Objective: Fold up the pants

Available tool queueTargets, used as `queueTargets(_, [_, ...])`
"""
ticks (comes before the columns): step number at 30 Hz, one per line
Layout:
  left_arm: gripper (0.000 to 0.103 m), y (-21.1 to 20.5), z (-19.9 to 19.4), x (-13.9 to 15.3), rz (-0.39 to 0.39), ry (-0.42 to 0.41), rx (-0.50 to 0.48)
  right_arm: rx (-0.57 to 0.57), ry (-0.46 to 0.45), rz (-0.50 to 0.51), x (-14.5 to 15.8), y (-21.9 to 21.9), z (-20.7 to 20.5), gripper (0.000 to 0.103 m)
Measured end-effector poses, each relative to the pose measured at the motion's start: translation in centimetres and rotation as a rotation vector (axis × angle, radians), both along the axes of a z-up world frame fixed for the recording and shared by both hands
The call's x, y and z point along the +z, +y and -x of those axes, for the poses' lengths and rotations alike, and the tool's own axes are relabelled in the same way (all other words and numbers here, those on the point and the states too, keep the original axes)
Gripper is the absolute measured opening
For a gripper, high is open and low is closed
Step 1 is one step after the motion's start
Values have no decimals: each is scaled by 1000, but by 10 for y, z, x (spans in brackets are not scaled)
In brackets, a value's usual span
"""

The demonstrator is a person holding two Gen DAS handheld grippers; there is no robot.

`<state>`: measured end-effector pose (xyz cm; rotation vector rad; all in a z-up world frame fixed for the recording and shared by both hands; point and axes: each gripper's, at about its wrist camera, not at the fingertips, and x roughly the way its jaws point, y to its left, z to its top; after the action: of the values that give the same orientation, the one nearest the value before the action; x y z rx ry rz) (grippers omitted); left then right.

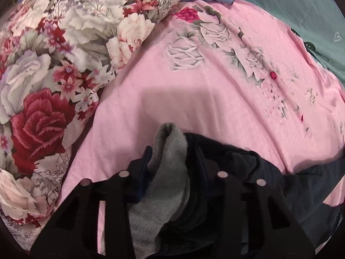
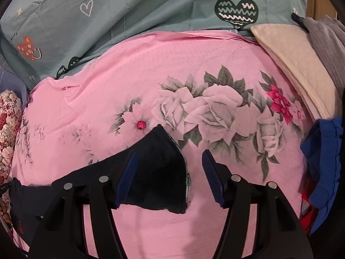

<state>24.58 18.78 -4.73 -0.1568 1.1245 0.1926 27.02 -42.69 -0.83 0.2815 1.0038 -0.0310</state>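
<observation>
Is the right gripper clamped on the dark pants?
No. The right gripper stands open, and the pants touch only its left finger, with a gap on the other side.

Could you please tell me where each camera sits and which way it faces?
Left wrist: on the left tongs, looking steeply down; they pinch the dark pants, grey lining out.
Right wrist: on the right tongs, angled down, open around a pants corner.
Shared: pants, pink floral sheet.
</observation>
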Motion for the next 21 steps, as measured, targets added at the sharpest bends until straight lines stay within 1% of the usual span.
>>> queueTargets(2, [33,2,3,6,1,-19,11,-4,17,-17,-7,-2,-14,63])
queueTargets(4, [33,8,6,11,26,-36,28,7,49,-69,-19,-6,-25,63])
queueTargets(5, [32,12,7,14,39,-44,37,-1,63,-86,-24,-8,-29,59])
queueTargets(6, [32,15,8,17,55,-52,44,-12,69,-111,-28,-11,-32,52])
queueTargets(7, [31,18,10,19,67,-60,52,-6,69,-147,-31,-13,-34,29])
queueTargets(8, [29,20,12,22,78,-74,61,-5,64,-169,-32,-13,-36,18])
queueTargets(9, [26,22,15,26,83,-87,72,-4,51,-170,-31,-13,-35,12])
queueTargets(10, [20,25,18,32,89,-110,93,-6,25,-157,-24,-12,-31,9])
queueTargets(11, [20,28,24,40,94,-135,119,-18,-3,-147,-17,-13,-26,8])
queueTargets(12, [20,31,29,47,102,-164,151,-41,-47,-180,-4,-18,-16,8])
queueTargets(13, [20,36,36,57,122,-214,189,-57,-77,-217,5,-23,-8,8])
queueTargets(14, [20,40,41,63,138,-240,208,-70,-108,-243,17,-26,2,8])
queueTargets(16, [20,40,38,69,147,-266,234,-53,-157,-221,41,-22,13,8])
queueTargets(17, [20,38,34,69,139,-265,237,-51,-166,-206,48,-19,12,8])
queueTargets(19, [20,36,25,61,137,-248,258,-62,-142,-186,52,-16,0,8])
queueTargets(21, [21,32,11,46,133,-211,280,-74,-94,-129,42,-11,-21,8])
